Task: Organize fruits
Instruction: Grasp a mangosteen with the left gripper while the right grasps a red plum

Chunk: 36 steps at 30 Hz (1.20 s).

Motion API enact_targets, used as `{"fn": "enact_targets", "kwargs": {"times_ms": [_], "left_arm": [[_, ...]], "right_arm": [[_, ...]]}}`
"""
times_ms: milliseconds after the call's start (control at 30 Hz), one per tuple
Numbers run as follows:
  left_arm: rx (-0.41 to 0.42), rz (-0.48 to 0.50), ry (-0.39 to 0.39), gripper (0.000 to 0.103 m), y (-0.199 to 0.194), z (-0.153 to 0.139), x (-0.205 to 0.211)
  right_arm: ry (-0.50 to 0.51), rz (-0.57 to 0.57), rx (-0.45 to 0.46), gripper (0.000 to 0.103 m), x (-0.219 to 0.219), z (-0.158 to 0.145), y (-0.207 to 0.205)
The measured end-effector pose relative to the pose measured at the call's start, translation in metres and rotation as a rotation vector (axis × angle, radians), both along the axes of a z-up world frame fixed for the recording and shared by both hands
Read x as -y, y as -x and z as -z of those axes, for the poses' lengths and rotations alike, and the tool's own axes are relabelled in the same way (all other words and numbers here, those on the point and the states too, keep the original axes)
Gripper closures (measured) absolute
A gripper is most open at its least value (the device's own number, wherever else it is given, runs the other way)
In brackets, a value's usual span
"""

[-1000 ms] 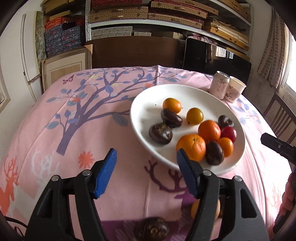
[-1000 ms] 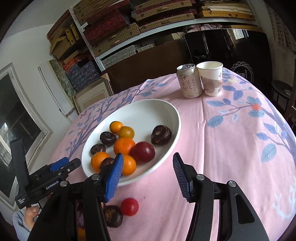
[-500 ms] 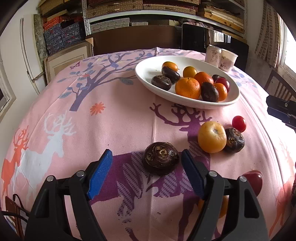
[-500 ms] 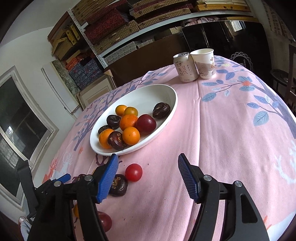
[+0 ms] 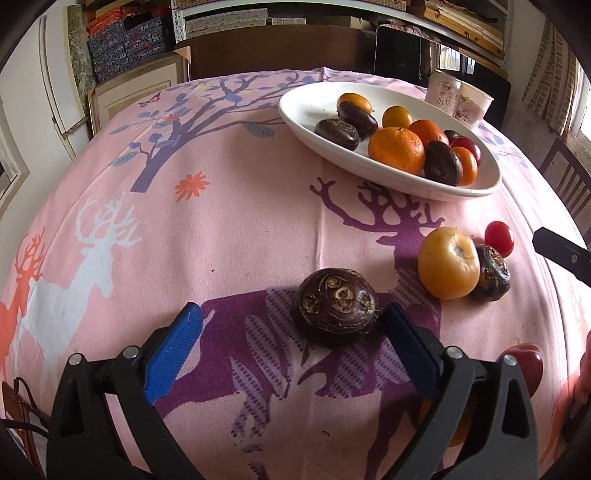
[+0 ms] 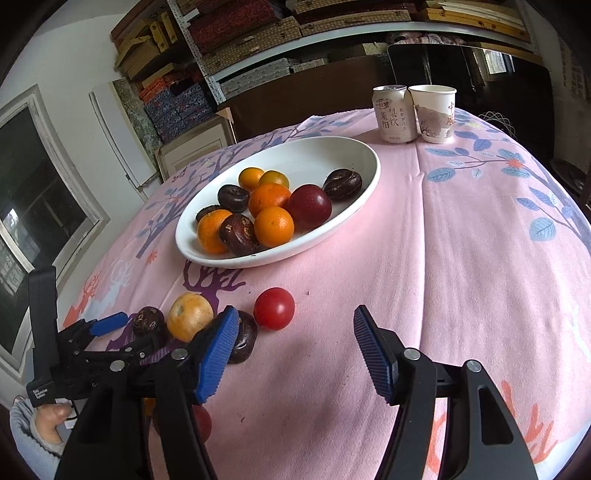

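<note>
Several fruits are lying loose on the pink tablecloth [image 5: 229, 236], short of the white dish [image 6: 354, 173]. A dark brown fruit [image 5: 338, 307] is sitting nearest the left gripper [image 5: 291, 350], just ahead of its fingertips and nearer the right-hand blue pad than the left-hand one; whether that pad is touching it cannot be told. The left gripper's jaws are standing wide apart, gripping nothing. Beyond and to the right, a yellow-orange fruit [image 5: 448, 263] is resting against a second dark fruit [image 5: 493, 272], with a small red tomato [image 5: 498, 238] just behind them. A further red fruit [image 5: 528, 365] is showing partly behind the left gripper's frame.

The right gripper [image 6: 291, 349] is hovering low over the cloth, its jaws likewise spread open and empty; the tomato is lying just ahead of it, nearer its left finger, whose blue pad is overlapping the second dark fruit in this view.

The dish is holding oranges, dark brown fruits and one deep red fruit [image 6: 309, 206], clustered toward its near end. Past the dish, a drink can [image 6: 393, 114] and a paper cup [image 6: 436, 112] are standing side by side, touching. Shelves of stacked boxes [image 6: 236, 33] are filling the wall behind the table.
</note>
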<state>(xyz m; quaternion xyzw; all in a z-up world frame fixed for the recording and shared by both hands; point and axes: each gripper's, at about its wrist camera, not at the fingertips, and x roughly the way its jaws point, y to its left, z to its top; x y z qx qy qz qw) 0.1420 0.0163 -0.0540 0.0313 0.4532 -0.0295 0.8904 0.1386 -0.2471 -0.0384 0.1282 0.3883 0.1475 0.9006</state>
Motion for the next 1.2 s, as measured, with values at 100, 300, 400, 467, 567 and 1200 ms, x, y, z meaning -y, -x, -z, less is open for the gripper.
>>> {"fn": "enact_targets", "kwargs": {"times_ms": [100, 300, 400, 467, 567, 1200], "left_arm": [[-0.002, 0.000, -0.001, 0.005, 0.000, 0.000, 0.000], [-0.003, -0.001, -0.001, 0.004, 0.000, 0.001, 0.000], [-0.005, 0.000, -0.001, 0.004, 0.000, 0.001, 0.001], [-0.006, -0.001, 0.000, 0.004, 0.000, 0.002, 0.001], [-0.007, -0.002, 0.000, 0.004, 0.000, 0.002, 0.000], [0.040, 0.029, 0.023, 0.049, 0.003, -0.006, 0.004]], "right_arm": [[-0.064, 0.002, -0.046, 0.055, 0.004, 0.007, -0.009], [-0.070, -0.004, -0.078, 0.056, -0.008, 0.014, -0.019], [-0.061, 0.004, -0.076, 0.056, -0.013, 0.015, -0.023], [-0.042, 0.001, -0.072, 0.056, -0.018, 0.015, -0.024], [0.007, -0.013, -0.069, 0.058, -0.027, 0.016, -0.026], [0.098, -0.054, -0.030, 0.074, -0.038, 0.010, -0.017]]}}
